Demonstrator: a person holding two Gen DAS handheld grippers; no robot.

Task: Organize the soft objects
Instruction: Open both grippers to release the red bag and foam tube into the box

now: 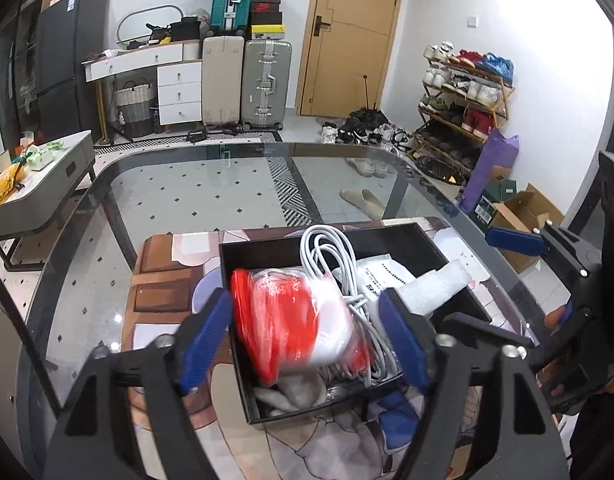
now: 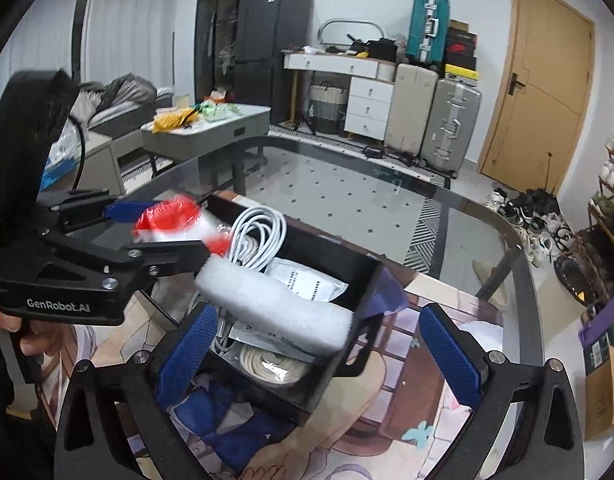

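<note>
Over the black box (image 1: 243, 280), my left hand-held gripper (image 1: 307, 332) stands open around a red-and-white packet (image 1: 295, 320).
Right hand-held gripper (image 2: 323, 352) open, empty; cable (image 2: 259, 236) and foam (image 2: 275, 304) already boxed.

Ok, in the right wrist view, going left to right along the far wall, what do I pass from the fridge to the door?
Black fridge → white drawer desk → beige suitcase → silver suitcase → wooden door.

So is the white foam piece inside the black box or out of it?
Partly in: the white foam piece leans across the black box, one end over its contents, the other jutting past the rim.
</note>
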